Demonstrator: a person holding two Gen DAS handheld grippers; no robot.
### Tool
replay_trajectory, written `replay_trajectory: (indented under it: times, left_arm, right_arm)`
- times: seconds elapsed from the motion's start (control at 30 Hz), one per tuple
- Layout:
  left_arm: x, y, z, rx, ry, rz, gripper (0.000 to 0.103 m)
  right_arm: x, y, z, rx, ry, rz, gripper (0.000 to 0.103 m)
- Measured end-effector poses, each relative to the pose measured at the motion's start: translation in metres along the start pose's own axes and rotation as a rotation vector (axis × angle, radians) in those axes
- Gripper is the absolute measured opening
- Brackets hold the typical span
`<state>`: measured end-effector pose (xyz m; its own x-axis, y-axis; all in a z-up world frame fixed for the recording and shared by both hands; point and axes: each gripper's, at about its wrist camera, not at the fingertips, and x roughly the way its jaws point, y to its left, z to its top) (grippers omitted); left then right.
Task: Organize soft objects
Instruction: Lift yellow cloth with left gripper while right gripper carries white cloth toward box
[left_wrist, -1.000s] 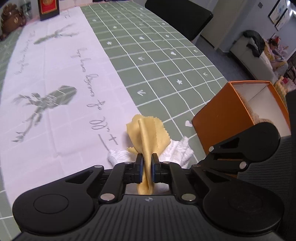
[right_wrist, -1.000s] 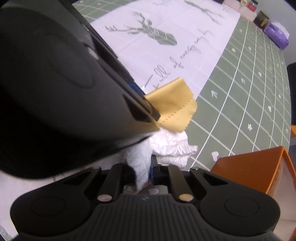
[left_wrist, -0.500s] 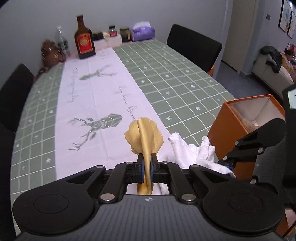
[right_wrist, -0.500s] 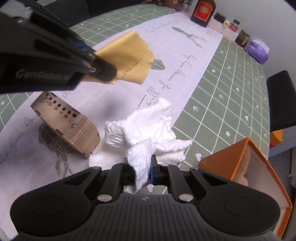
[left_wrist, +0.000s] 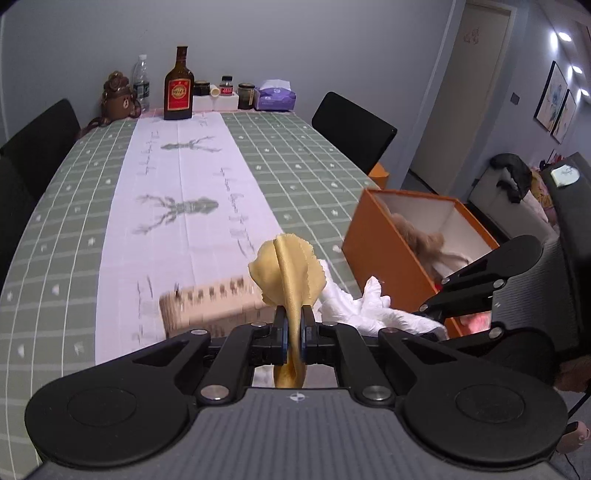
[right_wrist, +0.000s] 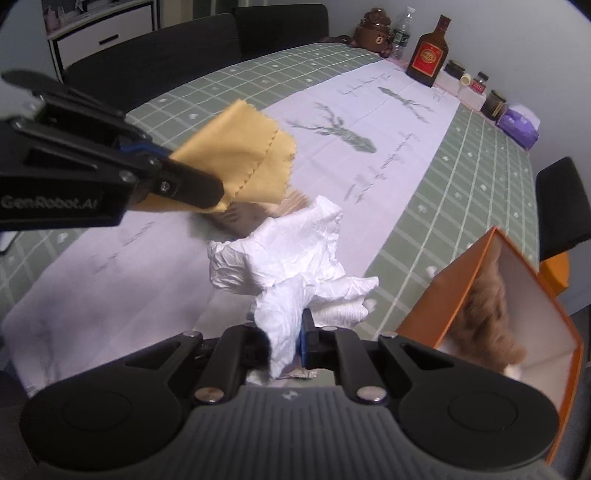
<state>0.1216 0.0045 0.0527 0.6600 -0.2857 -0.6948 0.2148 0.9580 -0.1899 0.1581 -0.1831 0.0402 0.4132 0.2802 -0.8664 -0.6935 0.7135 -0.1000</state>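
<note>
here, yellow cloth (left_wrist: 286, 273) pinched in left tool (left_wrist: 293, 334) — white tissue (right_wrist: 291, 266) in right tool (right_wrist: 286, 341)

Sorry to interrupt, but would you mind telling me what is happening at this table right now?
A person is tidying soft items with a handheld gripper in each hand. The left gripper is shut on a yellow cloth, and the right gripper is shut on a crumpled white tissue; both are held up off the table. To the right stands an open orange box with something brown and furry already in it. A small wooden box sits on the table below the cloth.
</note>
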Motion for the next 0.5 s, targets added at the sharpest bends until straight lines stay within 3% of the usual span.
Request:
replay_trajectory:
  times: [0.2,0.33,0.5]
  left_arm:
    - [-0.018,0.019,-0.058,-0.088,0.010,-0.044,0.006]
    - [-0.030,0.030,-0.084,-0.150,0.005,-0.054,0.006]
    - [-0.035,0.028,-0.099,-0.144,0.004,-0.092,0.006]
  right_arm:
    - [-0.003,0.048,-0.044,0.043,-0.053,0.074,0.007]
    - [0.006,0.086,-0.070,-0.025,-0.088,0.022,0.008]
    - [0.032,0.101,-0.089,-0.004,-0.089,-0.019,0.016]
